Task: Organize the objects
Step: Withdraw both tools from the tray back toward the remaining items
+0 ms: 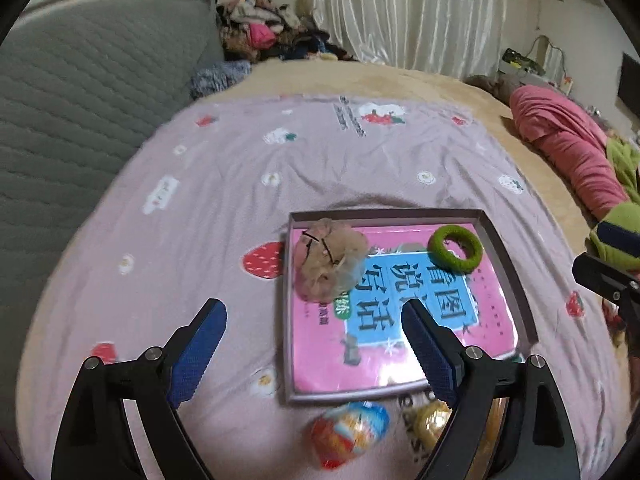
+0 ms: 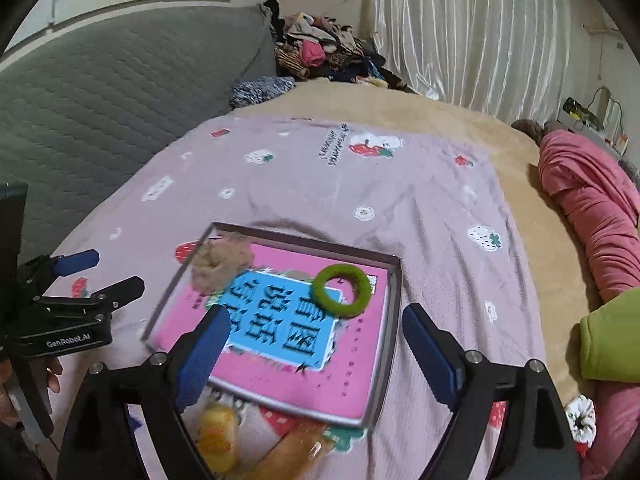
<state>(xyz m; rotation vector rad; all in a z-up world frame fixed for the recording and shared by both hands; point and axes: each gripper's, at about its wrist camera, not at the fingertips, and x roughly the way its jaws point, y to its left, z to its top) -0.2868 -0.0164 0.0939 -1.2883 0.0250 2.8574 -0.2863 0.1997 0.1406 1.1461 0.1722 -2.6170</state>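
Observation:
A shallow grey tray lies on the pink strawberry bedsheet and holds a pink book, a beige hair scrunchie and a green ring. My left gripper is open and empty over the tray's left edge; it also shows in the right wrist view. My right gripper is open and empty above the tray. Near the tray's front edge lie a red-and-blue packet, a yellow round item and an orange item.
A grey quilted headboard stands at the left. A clothes pile lies at the far end by white curtains. A pink bundle and green fabric lie at the right. A white scrunchie lies at the lower right.

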